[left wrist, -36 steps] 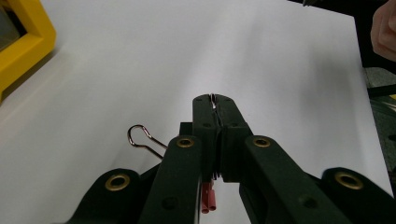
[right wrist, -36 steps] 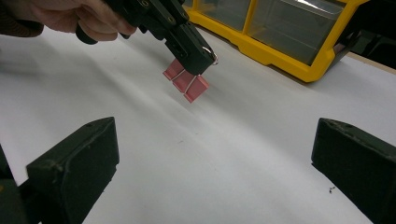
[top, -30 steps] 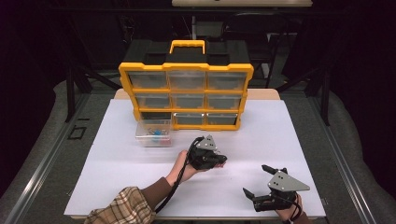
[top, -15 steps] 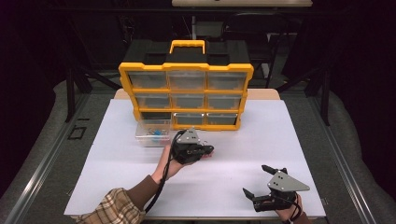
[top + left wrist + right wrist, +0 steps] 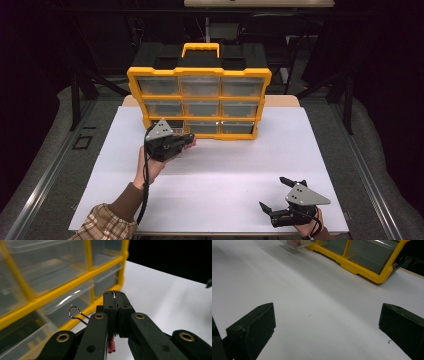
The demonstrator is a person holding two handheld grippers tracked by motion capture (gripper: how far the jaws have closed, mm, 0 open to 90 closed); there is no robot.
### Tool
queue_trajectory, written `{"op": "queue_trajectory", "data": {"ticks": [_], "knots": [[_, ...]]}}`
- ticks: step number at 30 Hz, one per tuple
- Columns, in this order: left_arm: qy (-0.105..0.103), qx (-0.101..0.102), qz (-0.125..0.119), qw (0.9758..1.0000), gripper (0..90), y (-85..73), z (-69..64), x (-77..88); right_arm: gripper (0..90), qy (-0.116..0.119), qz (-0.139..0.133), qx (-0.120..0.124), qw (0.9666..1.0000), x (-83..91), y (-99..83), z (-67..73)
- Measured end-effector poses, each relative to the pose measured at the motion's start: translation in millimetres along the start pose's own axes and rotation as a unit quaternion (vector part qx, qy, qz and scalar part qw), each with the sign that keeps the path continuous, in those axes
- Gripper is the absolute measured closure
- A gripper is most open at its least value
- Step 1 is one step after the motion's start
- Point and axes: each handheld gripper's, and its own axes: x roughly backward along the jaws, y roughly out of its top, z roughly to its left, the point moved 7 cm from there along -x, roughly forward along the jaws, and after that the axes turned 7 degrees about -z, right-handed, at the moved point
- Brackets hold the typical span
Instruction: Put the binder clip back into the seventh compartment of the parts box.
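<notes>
1. Count: one yellow drawer cabinet (image 5: pixel 199 100) at the far side of the white table (image 5: pixel 225 175), three rows of three clear drawers. Bottom-left slot is hidden behind the left gripper in the high view, so I can't tell if a drawer sits there. One black handle-topped case behind the cabinet.
2. Two grippers, one per hand.
3. Left gripper (image 5: pixel 115 296): jaws pressed together, pinching a binder clip (image 5: pixel 112 346). The red body shows below the pads, one wire loop (image 5: pixel 75 313) sticks out to the side, and a sliver of wire shows at the tips.
4. Clip location: in the left jaws, off the table, just in front of the cabinet's lower-left drawers.
5. Left hand pose: forearm (plaid sleeve) comes up from the bottom edge, the hand is raised, and the gripper (image 5: pixel 186 142) points right along the cabinet front.
6. Right gripper (image 5: pixel 272 192): jaws spread wide, nothing between them. It sits low at the near right of the table, well apart from the cabinet, pointing left.
</notes>
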Motion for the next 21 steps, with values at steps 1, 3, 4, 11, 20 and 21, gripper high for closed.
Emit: {"op": "queue_trajectory", "data": {"ticks": [1, 3, 4, 11, 20, 21], "knots": [[0.014, -0.001, -0.001, 0.9999, 88.0, 0.1, 5.6, 3.1, 0.3, 0.0, 0.0, 0.0, 1.0, 0.0, 0.0, 0.0], [0.026, 0.003, 0.0, 0.9997, 88.1, -0.8, 15.3, 7.9, 0.3, 0.0, 0.0, 0.0, 1.0, 0.3, -0.1, -0.4], [0.033, 0.007, 0.0, 0.9994, 88.1, -1.7, 20.2, 10.0, 0.3, 0.0, 0.0, 0.0, 1.0, 0.3, -0.3, -0.5], [0.083, 0.013, 0.018, 0.9963, 87.6, -14.3, 45.4, 21.4, 0.3, 0.001, 0.002, -0.001, 1.0, 0.2, -0.6, -0.5], [0.11, 0.045, 0.033, 0.9923, 77.1, -32.0, 66.0, 33.5, 0.3, 0.002, 0.001, -0.001, 1.0, 0.4, -0.1, -0.1], [0.111, 0.047, 0.032, 0.9922, 73.2, -32.0, 66.7, 35.5, 0.3, 0.002, 0.001, -0.001, 1.0, 0.4, 0.0, 0.0]]}}
